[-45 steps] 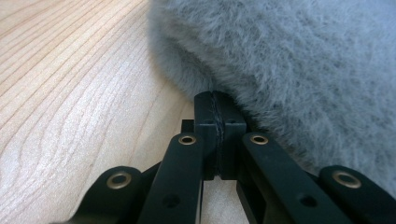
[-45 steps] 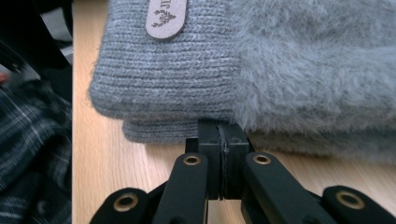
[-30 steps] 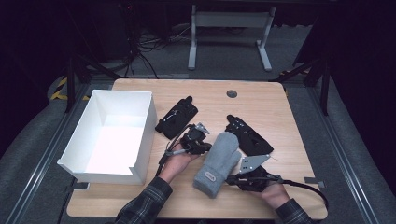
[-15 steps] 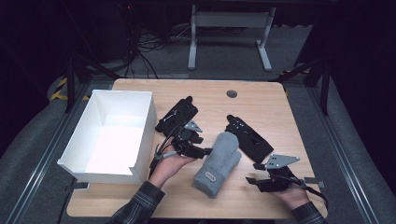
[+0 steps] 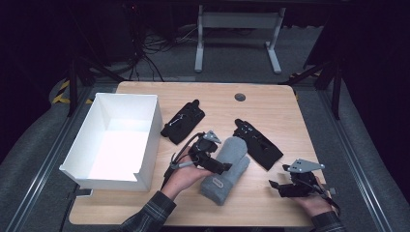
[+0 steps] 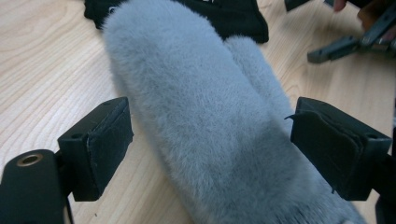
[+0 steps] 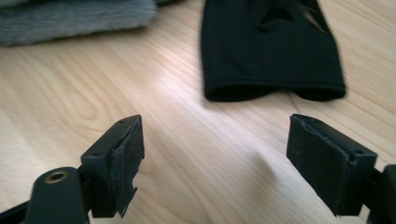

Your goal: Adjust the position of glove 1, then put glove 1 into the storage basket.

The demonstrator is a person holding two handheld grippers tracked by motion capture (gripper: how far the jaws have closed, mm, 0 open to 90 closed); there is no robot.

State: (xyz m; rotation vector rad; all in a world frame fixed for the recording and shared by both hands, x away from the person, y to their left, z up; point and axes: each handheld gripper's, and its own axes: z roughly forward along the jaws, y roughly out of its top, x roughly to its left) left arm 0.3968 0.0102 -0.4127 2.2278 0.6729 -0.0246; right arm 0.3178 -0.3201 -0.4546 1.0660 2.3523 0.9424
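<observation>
A grey furry mitten (image 5: 226,169) lies flat on the wooden table (image 5: 270,101), cuff toward the front edge. My left gripper (image 5: 221,167) hovers at its left side. In the left gripper view the mitten (image 6: 210,107) runs between the jaws of this gripper (image 6: 217,144), which have just been opening and do not press on it. My right gripper (image 5: 276,187) sits apart to the right of the mitten. Its jaws have also just been opening, with bare wood between them (image 7: 226,158). Ahead of it lie a black glove (image 7: 266,46) and the mitten's edge (image 7: 79,16).
A white open box (image 5: 145,140) stands at the left. One black glove (image 5: 183,121) lies beside it, and the other black glove (image 5: 258,144) lies right of the mitten. A round grommet (image 5: 240,96) sits near the table's back edge.
Both grippers' jaws have opened. The right gripper has drawn away from the mitten toward the right front of the table. The left gripper has lifted slightly. The mitten stays put.
</observation>
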